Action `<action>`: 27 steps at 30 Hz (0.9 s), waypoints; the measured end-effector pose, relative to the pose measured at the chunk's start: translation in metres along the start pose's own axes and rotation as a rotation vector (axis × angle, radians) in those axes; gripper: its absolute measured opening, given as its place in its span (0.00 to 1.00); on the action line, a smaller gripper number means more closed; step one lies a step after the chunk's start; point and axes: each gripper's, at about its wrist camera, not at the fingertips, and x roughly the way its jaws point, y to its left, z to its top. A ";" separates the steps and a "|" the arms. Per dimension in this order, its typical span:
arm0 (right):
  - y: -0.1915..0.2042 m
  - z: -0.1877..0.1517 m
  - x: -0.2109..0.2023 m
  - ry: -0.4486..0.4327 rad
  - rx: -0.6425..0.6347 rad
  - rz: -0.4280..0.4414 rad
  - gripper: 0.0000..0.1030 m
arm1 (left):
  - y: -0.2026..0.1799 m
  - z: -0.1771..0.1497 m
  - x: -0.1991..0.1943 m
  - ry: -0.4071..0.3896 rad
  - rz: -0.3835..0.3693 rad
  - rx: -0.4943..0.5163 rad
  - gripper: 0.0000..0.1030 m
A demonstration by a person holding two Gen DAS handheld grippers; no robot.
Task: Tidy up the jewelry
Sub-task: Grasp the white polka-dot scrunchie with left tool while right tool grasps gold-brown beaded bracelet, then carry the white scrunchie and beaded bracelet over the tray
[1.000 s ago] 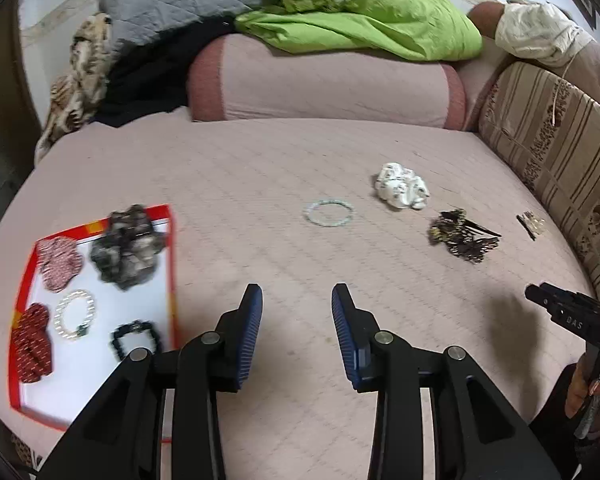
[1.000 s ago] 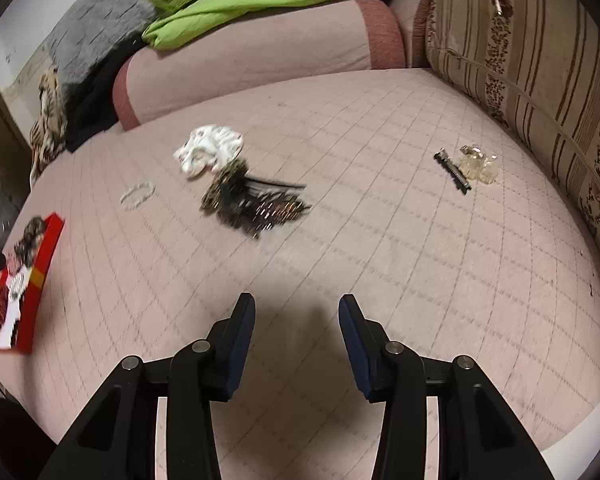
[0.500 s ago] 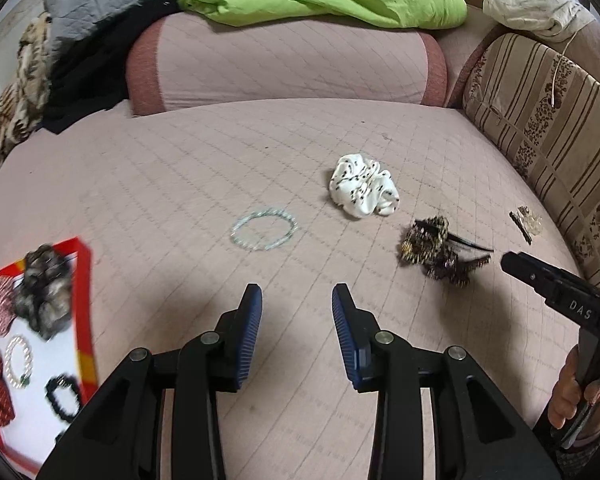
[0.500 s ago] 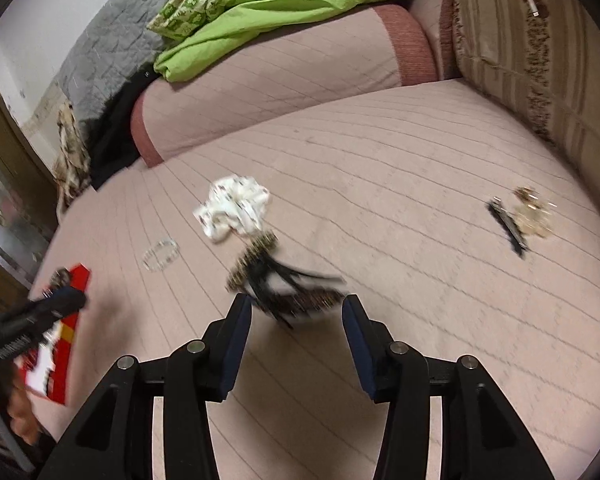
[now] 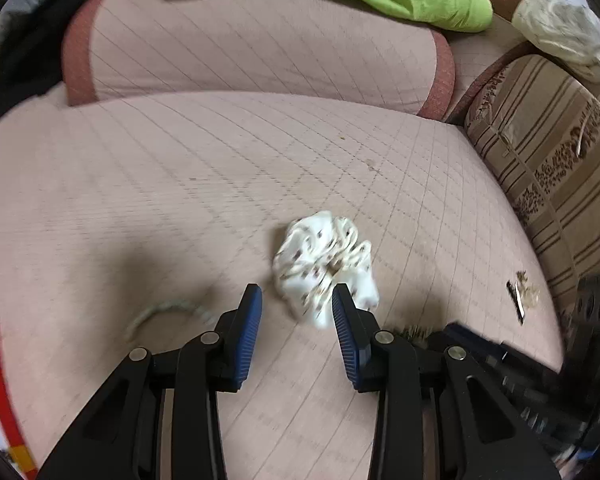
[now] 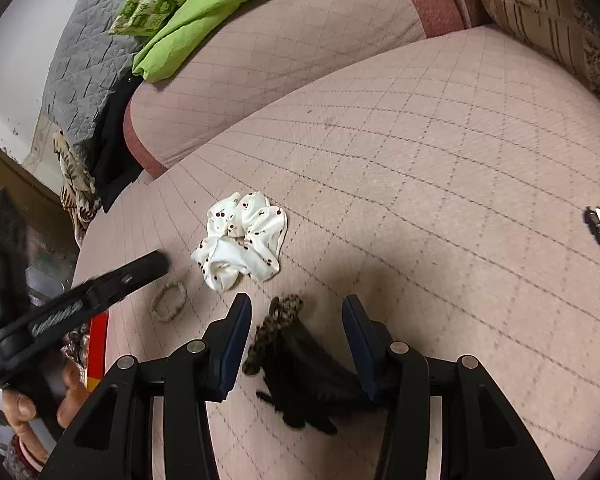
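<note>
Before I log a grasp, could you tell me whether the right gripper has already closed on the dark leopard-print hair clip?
No, the right gripper stands open, its fingers on either side of the hair clip with gaps showing.

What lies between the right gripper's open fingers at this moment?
In the right wrist view, a dark hair clip with a leopard-print bow lies on the pink bedcover between the right gripper fingers, not yet clamped.

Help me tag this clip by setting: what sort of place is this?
Likely a home living room or bedroom: a quilted pink cushion with a bolster, a green blanket heaped on it, and a scrunchie.
</note>
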 end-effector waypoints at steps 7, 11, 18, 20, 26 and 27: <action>-0.003 0.001 0.019 0.038 0.006 0.014 0.49 | -0.003 0.015 0.045 0.070 -0.029 -0.034 0.41; -0.007 0.002 0.024 0.043 0.010 0.034 0.36 | -0.004 0.014 0.056 0.092 -0.046 -0.024 0.41; 0.003 0.000 0.017 0.016 -0.024 0.068 0.15 | -0.004 0.014 0.060 0.111 -0.070 -0.005 0.13; 0.003 0.000 0.014 0.004 -0.015 0.082 0.14 | -0.003 0.013 0.056 0.104 -0.076 -0.008 0.11; 0.003 0.000 0.001 -0.027 0.007 0.153 0.11 | -0.007 0.007 0.034 0.062 -0.082 0.010 0.09; 0.004 0.000 -0.002 -0.030 0.009 0.167 0.11 | -0.008 0.007 0.030 0.054 -0.083 0.012 0.09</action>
